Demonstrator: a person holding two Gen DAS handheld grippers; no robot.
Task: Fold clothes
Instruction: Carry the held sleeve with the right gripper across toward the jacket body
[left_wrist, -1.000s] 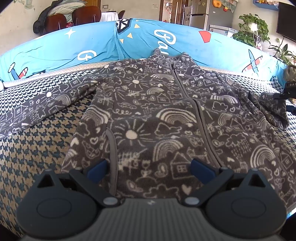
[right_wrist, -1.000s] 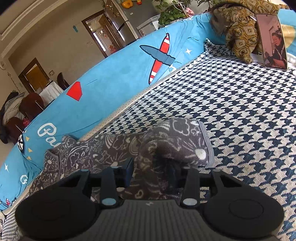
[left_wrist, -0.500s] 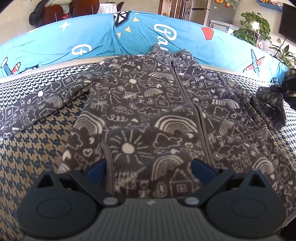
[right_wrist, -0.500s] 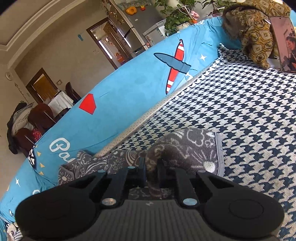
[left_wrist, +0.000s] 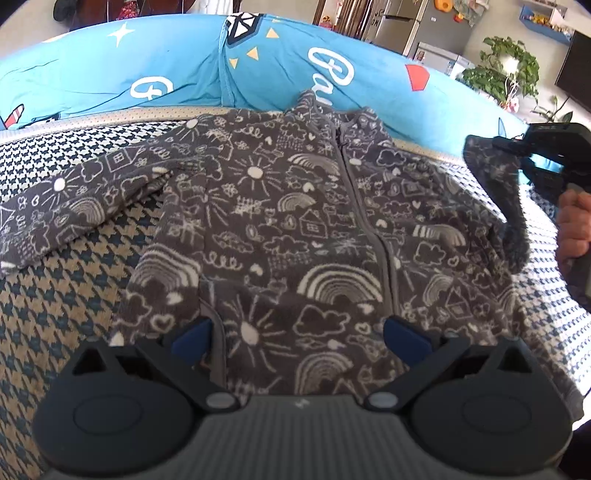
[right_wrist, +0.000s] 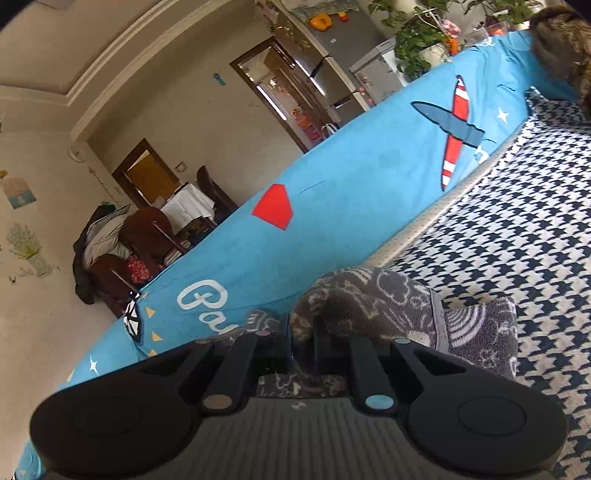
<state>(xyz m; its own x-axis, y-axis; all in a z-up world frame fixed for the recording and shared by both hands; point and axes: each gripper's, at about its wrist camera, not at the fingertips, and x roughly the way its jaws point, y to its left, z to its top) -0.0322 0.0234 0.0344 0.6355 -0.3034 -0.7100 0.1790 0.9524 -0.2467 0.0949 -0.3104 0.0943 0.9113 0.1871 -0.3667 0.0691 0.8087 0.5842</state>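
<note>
Two blue-padded fingers of the left gripper (left_wrist: 297, 341) stand wide apart with nothing pinched, hovering just above the bottom hem of the dark grey fleece zip jacket printed with white rainbows, suns and houses (left_wrist: 295, 229). That jacket lies front-up, zipped, spread flat on the navy-and-cream houndstooth woven cover (left_wrist: 66, 288), its body running straight ahead of the left gripper and its collar at the far end against the bright blue cushion with white lettering and a red pentagon (left_wrist: 258, 74). One sleeve lies stretched out flat to the left of this gripper. Off to its right, the other sleeve (right_wrist: 388, 306) is lifted clear of the cover, its cuff end clamped between the narrow-set fingers of the right gripper (right_wrist: 301, 341), which a hand (left_wrist: 574, 225) grips by its handle. Ahead of the right gripper the blue cushion runs across; beyond it are dark wooden chairs (right_wrist: 147, 236), a doorway and green potted plants (right_wrist: 417, 40).
</note>
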